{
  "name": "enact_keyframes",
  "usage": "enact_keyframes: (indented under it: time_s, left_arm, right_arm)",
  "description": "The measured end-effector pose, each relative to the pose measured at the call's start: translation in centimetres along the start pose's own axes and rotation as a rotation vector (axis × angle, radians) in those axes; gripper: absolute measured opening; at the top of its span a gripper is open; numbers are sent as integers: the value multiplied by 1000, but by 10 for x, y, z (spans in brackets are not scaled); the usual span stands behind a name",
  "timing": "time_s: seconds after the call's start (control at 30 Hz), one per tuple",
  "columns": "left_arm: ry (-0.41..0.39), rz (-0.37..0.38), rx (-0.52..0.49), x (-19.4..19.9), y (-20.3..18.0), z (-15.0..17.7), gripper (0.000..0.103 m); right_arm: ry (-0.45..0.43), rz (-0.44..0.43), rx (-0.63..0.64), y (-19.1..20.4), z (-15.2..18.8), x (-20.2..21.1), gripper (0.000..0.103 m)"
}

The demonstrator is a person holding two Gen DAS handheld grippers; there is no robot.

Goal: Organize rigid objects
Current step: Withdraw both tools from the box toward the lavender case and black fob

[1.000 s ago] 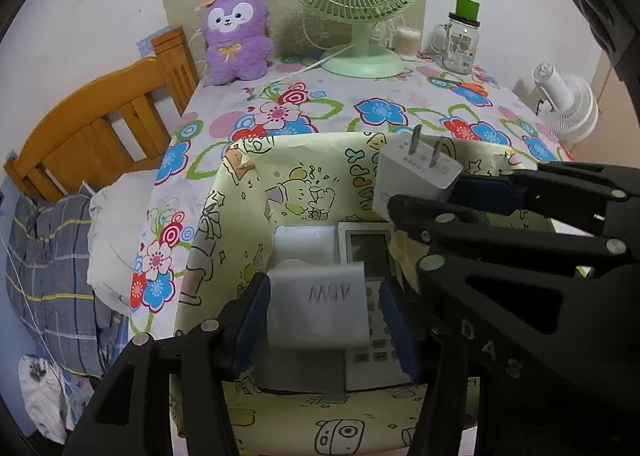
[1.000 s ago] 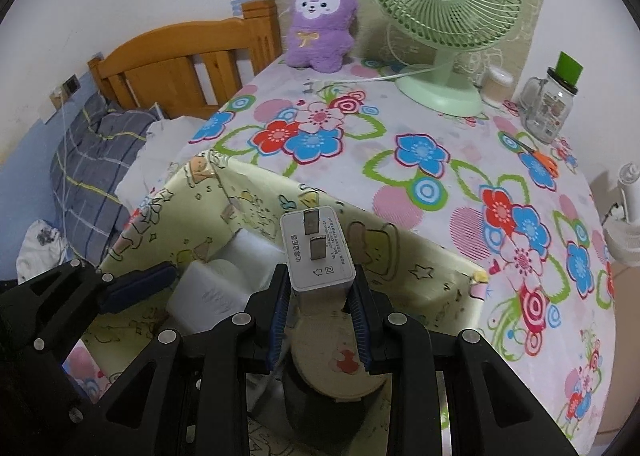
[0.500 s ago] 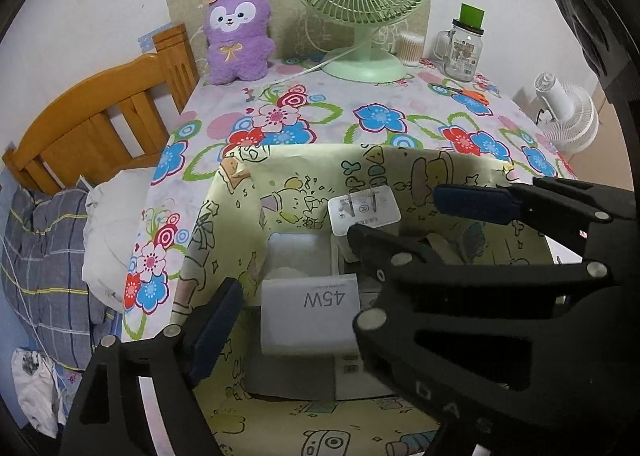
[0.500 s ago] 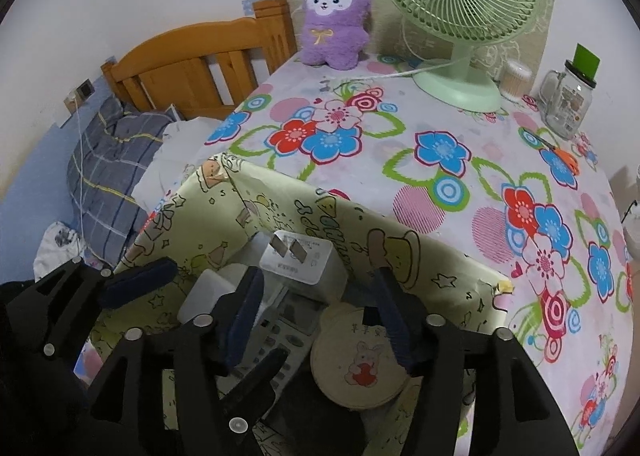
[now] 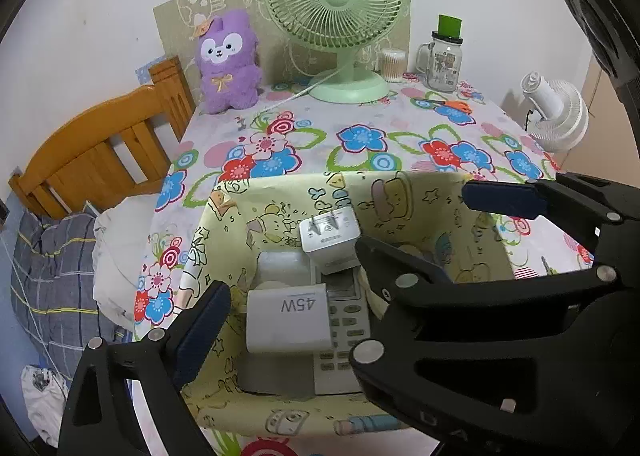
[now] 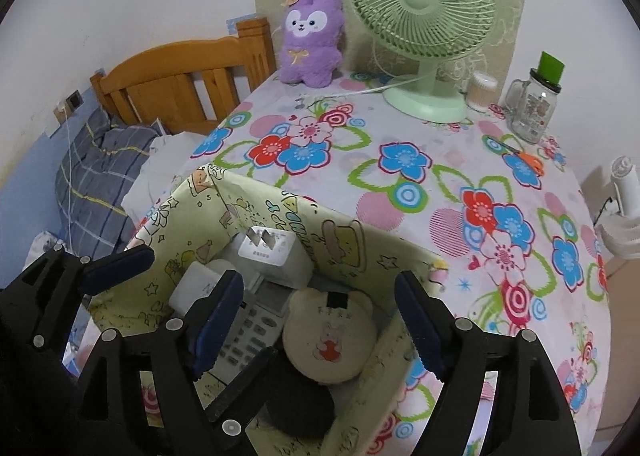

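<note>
Hovering over the fabric storage box (image 6: pixel 332 232), the right gripper (image 6: pixel 320 320) and left gripper (image 5: pixel 276 320) both stand spread and empty — the 45W charger (image 5: pixel 286 316) and pronged plug adapter (image 6: pixel 272 252) lie inside on the remote (image 6: pixel 252 320). Release looks finished; next, I'd judge, comes fetching from the floral table (image 6: pixel 420 175) beyond.

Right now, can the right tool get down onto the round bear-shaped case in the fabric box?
Probably yes: the right tool is open, its fingers either side of the bear-shaped case, which lies on top in the fabric box.
</note>
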State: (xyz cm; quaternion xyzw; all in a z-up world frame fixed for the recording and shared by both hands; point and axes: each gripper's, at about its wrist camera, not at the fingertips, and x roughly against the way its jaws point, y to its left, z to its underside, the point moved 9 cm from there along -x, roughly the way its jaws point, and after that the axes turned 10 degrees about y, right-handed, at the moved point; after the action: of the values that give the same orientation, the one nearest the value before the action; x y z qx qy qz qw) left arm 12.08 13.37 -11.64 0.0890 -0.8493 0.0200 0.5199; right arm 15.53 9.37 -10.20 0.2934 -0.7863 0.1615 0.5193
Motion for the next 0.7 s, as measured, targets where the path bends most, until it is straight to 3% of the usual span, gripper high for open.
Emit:
enact_keyframes:
  time_s: [0.27,0.7]
  left_arm:
    - [-26,-1,-19,16,-17,1,96]
    - [-47,-4,-60,31,-46,0,97]
  right_arm:
    - [-42,57,-20,-15,10,24,88]
    - [-82,112,-76,-43,26,52,92]
